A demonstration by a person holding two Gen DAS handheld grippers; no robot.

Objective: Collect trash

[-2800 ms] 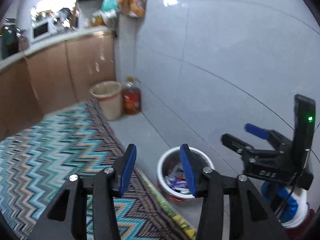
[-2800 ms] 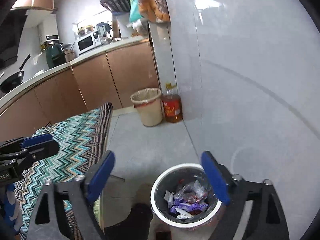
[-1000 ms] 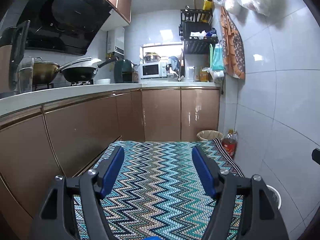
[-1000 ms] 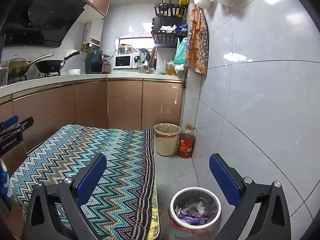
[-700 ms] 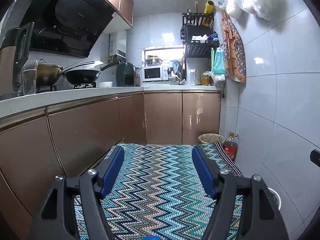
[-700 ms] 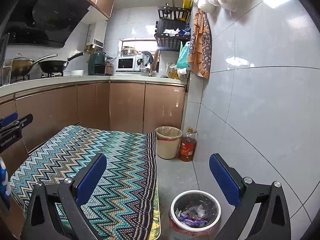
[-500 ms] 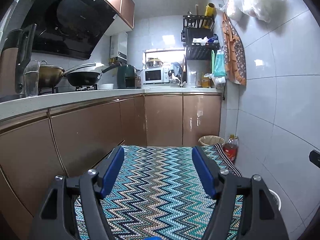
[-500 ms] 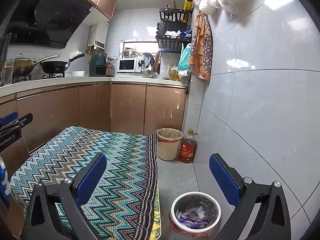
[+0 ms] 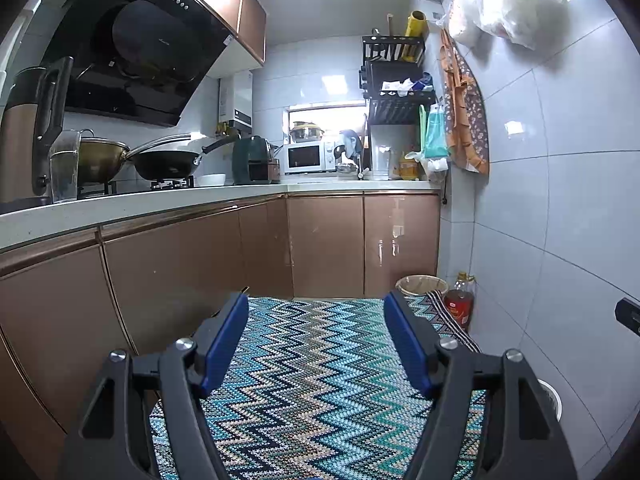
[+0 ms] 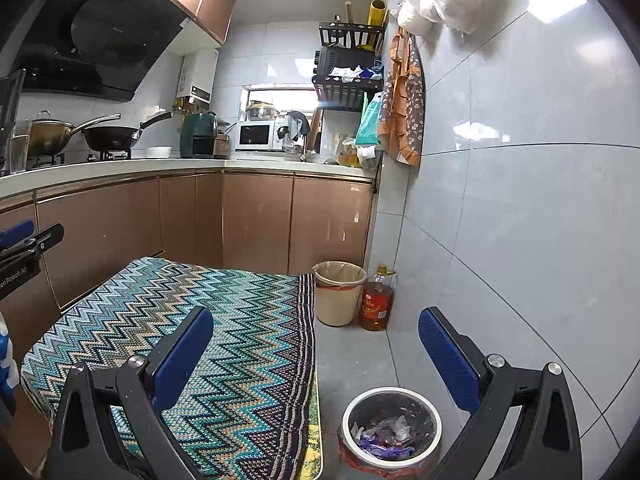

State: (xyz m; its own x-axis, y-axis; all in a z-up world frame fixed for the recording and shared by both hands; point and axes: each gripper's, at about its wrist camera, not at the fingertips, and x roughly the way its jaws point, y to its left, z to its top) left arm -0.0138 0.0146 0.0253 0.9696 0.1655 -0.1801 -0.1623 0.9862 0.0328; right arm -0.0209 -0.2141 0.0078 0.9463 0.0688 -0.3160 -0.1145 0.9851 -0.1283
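Note:
A small white-rimmed trash bin [image 10: 390, 434] stands on the floor by the table's right edge, with crumpled wrappers [image 10: 384, 436] inside; its rim also shows in the left wrist view [image 9: 551, 400]. My right gripper [image 10: 316, 344] is open and empty, held above the table's right edge and the bin. My left gripper [image 9: 316, 330] is open and empty above the zigzag tablecloth [image 9: 320, 380]. The left gripper also shows at the left edge of the right wrist view [image 10: 24, 248]. No trash shows on the cloth.
A beige lined bin [image 10: 339, 292] and an oil bottle [image 10: 376, 300] stand by the tiled wall [image 10: 520, 220]. Brown cabinets [image 9: 200, 260] carry a counter with pans and a microwave [image 9: 306, 158]. Grey floor [image 10: 352, 360] lies between table and wall.
Both grippers have tilted up from over the trash bin to look level across the kitchen. In the last second the views have risen only slightly. Both stay open.

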